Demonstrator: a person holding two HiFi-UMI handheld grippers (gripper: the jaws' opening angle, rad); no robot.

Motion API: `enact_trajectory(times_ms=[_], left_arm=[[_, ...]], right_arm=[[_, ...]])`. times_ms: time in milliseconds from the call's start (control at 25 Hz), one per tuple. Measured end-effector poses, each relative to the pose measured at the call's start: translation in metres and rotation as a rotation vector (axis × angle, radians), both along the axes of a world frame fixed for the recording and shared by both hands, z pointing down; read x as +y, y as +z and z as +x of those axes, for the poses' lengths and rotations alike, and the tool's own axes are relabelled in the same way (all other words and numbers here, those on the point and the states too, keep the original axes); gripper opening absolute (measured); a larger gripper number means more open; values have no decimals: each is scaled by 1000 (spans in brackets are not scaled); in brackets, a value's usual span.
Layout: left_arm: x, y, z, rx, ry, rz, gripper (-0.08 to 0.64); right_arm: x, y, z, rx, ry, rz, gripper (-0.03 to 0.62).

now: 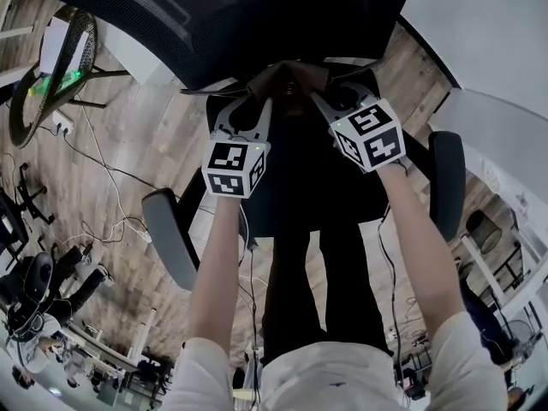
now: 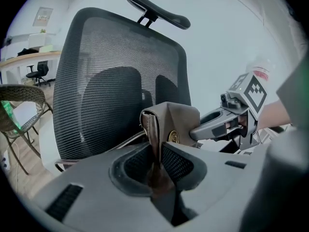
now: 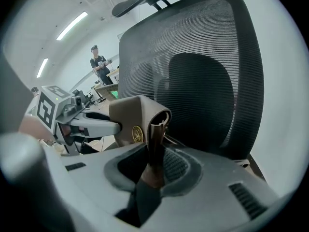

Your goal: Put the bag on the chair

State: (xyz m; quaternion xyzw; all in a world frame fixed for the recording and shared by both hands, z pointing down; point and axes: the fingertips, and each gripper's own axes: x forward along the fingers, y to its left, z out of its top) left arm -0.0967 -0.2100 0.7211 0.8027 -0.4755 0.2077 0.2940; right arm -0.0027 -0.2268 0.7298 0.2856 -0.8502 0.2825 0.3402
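Both grippers were clamped on the small brown bag (image 1: 287, 80), which hung between them in front of the office chair's mesh backrest (image 1: 257, 15) and over its dark seat (image 1: 300, 178). Whether the bag's underside touched the seat could not be made out.

The left gripper (image 2: 157, 154) had its jaws drawn narrow on the bag's (image 2: 175, 121) stitched edge, on the side away from the chair's right armrest (image 1: 447, 182). The right gripper (image 3: 154, 154) pinched a brown strap end at the bag's (image 3: 135, 114) opposite side, its jaws close together on it. A round gold emblem (image 2: 173, 137) showed on the bag's face, turned away from the backrest.

Each gripper's tips met the bag from its own side, the left gripper (image 1: 264, 103) nearer the chair's left armrest (image 1: 167, 234), the right gripper (image 1: 323, 101) nearer the other. The headrest (image 2: 154, 6) stood above the backrest. Beyond the chair's left side stood a wicker chair (image 2: 19, 100) on the wooden floor (image 1: 128, 144).
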Motion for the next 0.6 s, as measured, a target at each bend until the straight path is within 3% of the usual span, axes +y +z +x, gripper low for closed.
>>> enact_trajectory(times_ms=[600], left_arm=[[-8, 24, -2, -54, 20, 3, 57]], right_arm=[[-9, 22, -1, 30, -9, -15, 84]])
